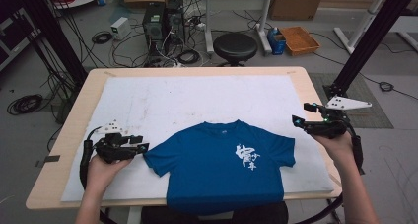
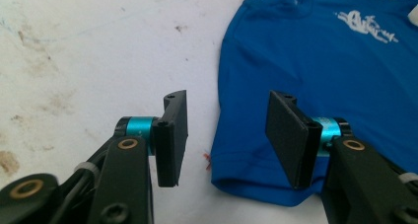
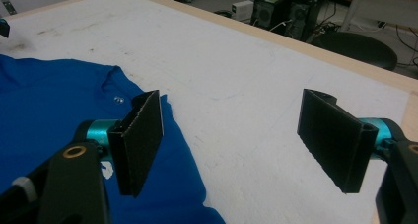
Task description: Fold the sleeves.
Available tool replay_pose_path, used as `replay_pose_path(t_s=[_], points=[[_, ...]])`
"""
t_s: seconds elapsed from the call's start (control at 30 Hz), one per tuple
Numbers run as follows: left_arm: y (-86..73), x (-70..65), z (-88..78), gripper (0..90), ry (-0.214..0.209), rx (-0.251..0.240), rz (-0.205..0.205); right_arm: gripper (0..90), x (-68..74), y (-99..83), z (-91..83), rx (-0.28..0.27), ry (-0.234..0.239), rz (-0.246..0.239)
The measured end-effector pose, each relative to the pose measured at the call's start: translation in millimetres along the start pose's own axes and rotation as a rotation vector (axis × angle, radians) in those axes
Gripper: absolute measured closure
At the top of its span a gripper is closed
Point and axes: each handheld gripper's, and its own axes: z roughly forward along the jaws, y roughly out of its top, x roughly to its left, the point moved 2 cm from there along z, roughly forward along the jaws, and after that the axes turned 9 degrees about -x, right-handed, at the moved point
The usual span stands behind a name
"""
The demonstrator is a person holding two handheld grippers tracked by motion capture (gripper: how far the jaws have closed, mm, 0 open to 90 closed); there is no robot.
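Note:
A blue T-shirt with white print on its chest lies flat, front up, on the white mat, its hem hanging over the table's near edge. My left gripper sits low at the shirt's left sleeve. In the left gripper view the jaws stand partly apart, and the hem of the sleeve lies between them, untouched by the pads. My right gripper hovers beyond the right sleeve. Its jaws are wide apart over bare mat, with the shirt beside the left jaw.
The mat covers most of the wooden table. Behind the table are a black stool, computer towers with tangled cables and an orange tray on the floor. Black frame posts stand at both sides.

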Motion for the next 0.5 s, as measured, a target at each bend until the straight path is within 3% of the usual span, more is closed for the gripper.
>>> replay_pose_path(t_s=[0.2, 0.4, 0.5], points=[[-5.9, 0.9, 1.8, 56.2, -0.007, 0.047, -0.009, 25.2, -0.5, -0.4, -0.3, 0.0, -0.002, 0.005], [-11.8, 2.3, 5.5, 62.8, 0.005, 0.095, -0.051, 25.2, -0.8, -0.6, -0.3, 0.001, -0.006, 0.005], [-12.8, 2.7, 6.6, 65.9, 0.002, 0.112, -0.048, 25.2, -0.7, -0.7, -0.2, 0.002, -0.006, 0.006]])
